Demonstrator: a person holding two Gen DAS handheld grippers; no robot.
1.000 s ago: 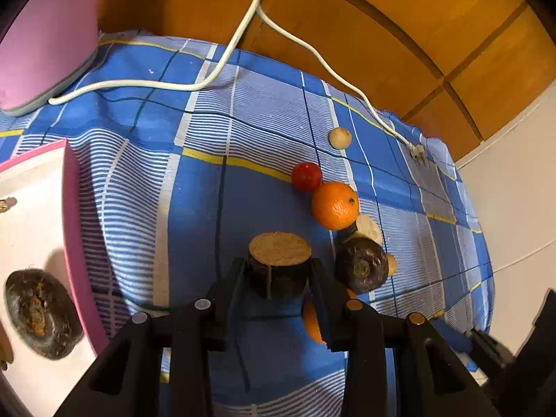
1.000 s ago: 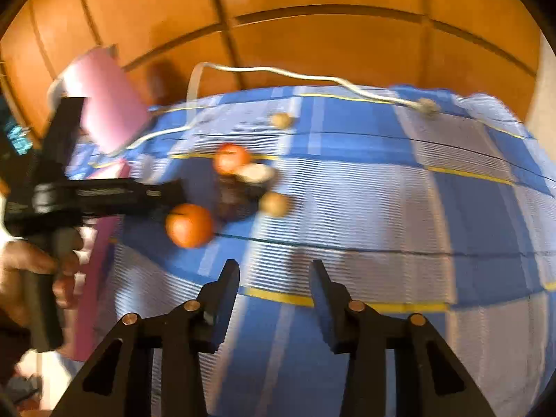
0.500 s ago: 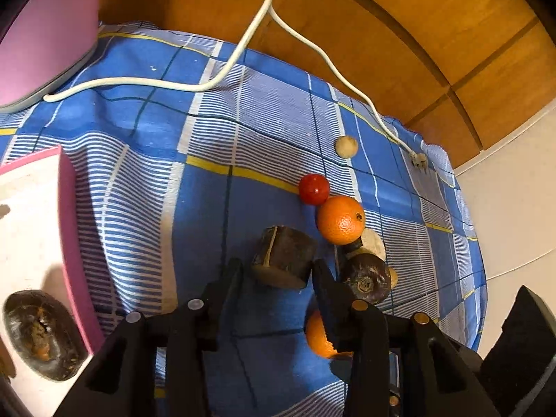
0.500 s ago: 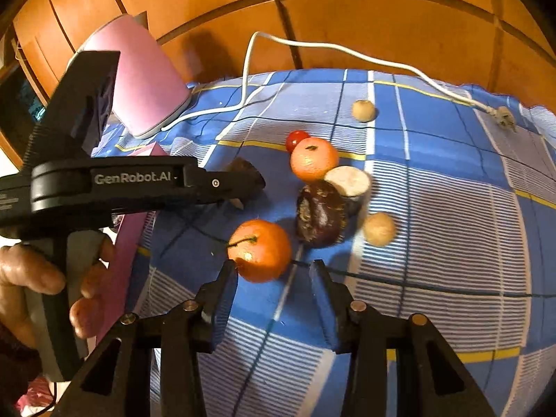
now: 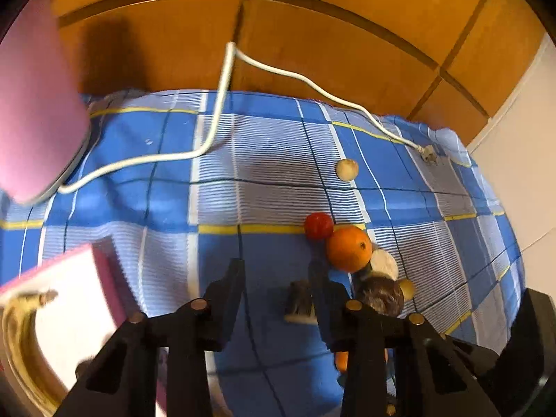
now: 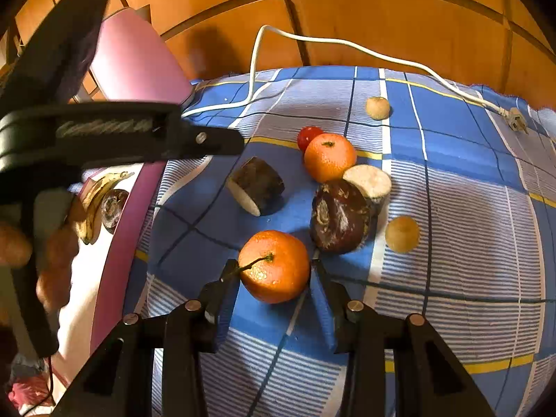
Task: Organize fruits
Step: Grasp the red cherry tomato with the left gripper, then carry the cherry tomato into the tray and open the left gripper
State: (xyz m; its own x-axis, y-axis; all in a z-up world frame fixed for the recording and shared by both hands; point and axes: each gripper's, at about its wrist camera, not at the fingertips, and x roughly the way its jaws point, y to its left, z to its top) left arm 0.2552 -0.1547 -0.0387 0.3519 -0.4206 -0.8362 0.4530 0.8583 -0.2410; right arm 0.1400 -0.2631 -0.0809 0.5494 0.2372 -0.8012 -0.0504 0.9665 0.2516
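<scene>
Blue checked cloth point(image 6: 451, 180) with white and yellow stripes covers the worktop, backed by orange wood panelling point(image 6: 399, 24). Nearest the right wrist camera, the right gripper point(image 6: 274, 278) has its fingers point(image 6: 226, 285) either side of a stemmed orange mandarin point(image 6: 274, 266); they have just been closing and sit at its flanks, but a firm grip cannot be confirmed. Just beyond lie a dark wrinkled round fruit point(image 6: 338, 217), a small tan ball-shaped fruit point(image 6: 402, 234), and a dark cut fruit chunk point(image 6: 257, 186) tipped on its side. The left gripper point(image 5: 276, 278) holds nothing, fingers apart after closing a little, the chunk beside its right finger. Farther off sit a second orange point(image 6: 329, 156), a red tomato point(image 6: 307, 136) and a white cable point(image 6: 347, 47). Left, a pink-rimmed white tray point(image 6: 128, 215) holds a banana point(image 6: 93, 201).
</scene>
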